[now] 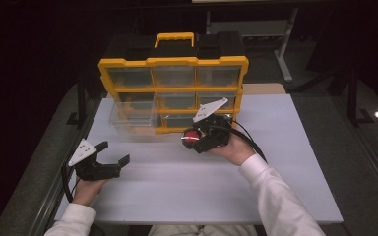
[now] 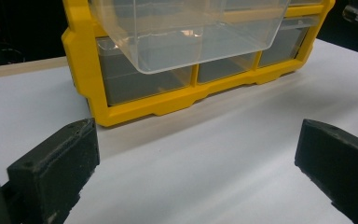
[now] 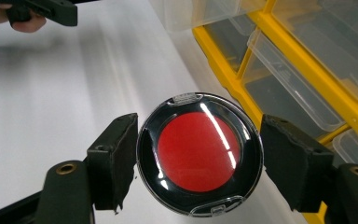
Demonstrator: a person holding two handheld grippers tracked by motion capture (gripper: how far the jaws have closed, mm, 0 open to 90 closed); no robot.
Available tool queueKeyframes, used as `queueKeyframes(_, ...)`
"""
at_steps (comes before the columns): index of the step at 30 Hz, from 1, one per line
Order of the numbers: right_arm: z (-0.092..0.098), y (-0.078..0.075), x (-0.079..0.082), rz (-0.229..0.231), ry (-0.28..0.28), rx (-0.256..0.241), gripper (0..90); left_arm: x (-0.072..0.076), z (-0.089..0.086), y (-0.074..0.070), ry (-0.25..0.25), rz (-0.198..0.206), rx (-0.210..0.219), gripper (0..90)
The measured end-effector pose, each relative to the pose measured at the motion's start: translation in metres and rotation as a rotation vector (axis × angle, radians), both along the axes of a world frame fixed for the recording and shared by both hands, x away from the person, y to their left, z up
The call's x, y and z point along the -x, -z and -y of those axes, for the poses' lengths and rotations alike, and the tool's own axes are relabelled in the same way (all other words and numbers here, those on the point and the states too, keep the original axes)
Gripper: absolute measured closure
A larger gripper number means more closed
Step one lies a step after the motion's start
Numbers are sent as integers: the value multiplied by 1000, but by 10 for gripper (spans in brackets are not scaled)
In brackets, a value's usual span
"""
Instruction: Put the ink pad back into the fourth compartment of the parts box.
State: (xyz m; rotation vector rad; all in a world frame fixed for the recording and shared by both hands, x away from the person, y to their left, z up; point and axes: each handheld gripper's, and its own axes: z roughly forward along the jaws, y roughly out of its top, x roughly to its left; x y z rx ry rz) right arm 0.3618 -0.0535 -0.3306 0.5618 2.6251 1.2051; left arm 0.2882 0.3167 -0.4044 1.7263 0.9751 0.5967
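We've got the right gripper [image 3: 198, 156] clamped on a round red compact [image 3: 199, 154], jaws pressing its black rim on both sides, held off the worktop [image 1: 202, 182] just in front of the yellow organiser [image 1: 173, 91] near the far edge. One clear drawer [image 1: 133, 117] sticks out on the organiser's left side, so it lies left of the compact and a bit farther back, w/ its open top up. That's prob. the target. Left gripper [image 1: 112, 153] sits low near the worktop's left edge, jaws wide apart, nothing in them, facing the drawer.
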Motion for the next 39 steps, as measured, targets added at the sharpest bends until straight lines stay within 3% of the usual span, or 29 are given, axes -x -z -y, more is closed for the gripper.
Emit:
queueKeyframes(17,-8,-20,-11,26,-11,13,292,0,1,0,3,-5,-3,0)
queueKeyframes(29,-26,-38,-18,52,-41,36,291,0,0,0,6,-1,-4,0)
queueKeyframes(39,-33,-51,-27,72,-34,32,291,0,1,0,11,-2,-3,0)
